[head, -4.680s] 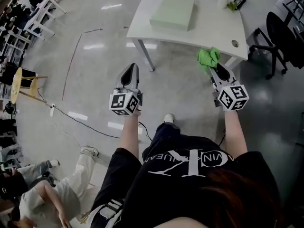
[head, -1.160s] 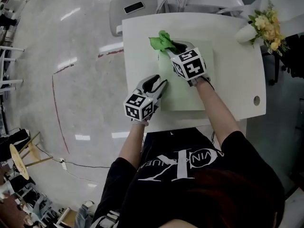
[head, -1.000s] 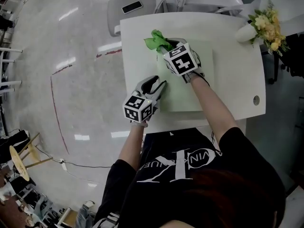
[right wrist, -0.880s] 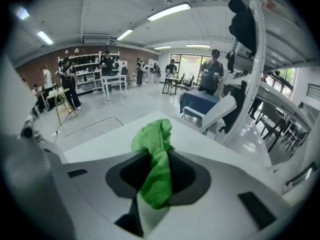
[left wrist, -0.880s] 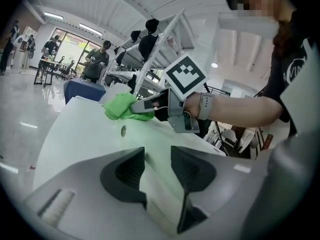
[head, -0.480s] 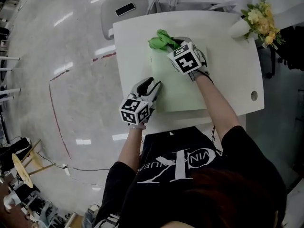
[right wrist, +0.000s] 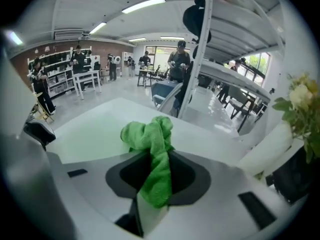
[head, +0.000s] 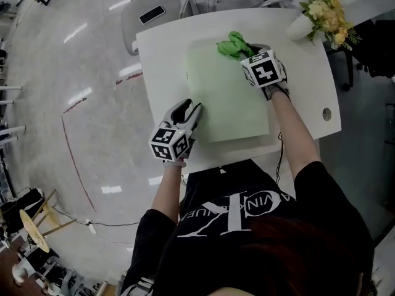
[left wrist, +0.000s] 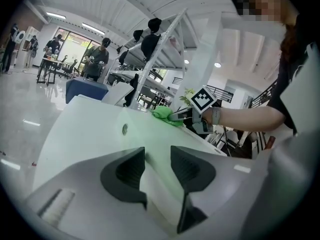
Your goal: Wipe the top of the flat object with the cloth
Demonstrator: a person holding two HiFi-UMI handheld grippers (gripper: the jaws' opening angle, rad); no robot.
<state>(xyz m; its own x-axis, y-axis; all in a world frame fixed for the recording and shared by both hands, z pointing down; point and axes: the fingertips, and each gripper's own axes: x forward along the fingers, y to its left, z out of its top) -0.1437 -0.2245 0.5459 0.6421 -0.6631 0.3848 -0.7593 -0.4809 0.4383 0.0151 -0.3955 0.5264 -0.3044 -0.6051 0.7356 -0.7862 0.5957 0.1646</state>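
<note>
**Cloth at the pad's far edge, left claw at its near-left edge**

In the head view the pale green pad (head: 225,97) lies flat in the middle of the white bench (head: 160,54). Bare white strips run down both its sides. Its lower edge is close to the bench edge nearest the person.

The right claw (head: 249,50) is at the pad's upper edge, clenched on the green cloth (head: 233,44). The cloth bunches out onto the pad's top right part.

The left claw (head: 192,108) rests at the pad's left edge, low in the frame. The whole stretch of pad between the two claws is bare. The flowers (head: 326,11) stand at the bench's upper right corner, apart from the pad. Past the upper left corner is a grey chair (head: 133,32) with a phone (head: 152,14) on it, and open floor (head: 74,103) fills the left of the frame.

The right gripper view alone shows the grip: the cloth is pinched between the jaws, with a tail hanging inward. The left gripper view alone shows that claw released, its jaws apart over pale surface with nothing pressed between the pads. Both gripper views also take in shelving and people far back in the room.
</note>
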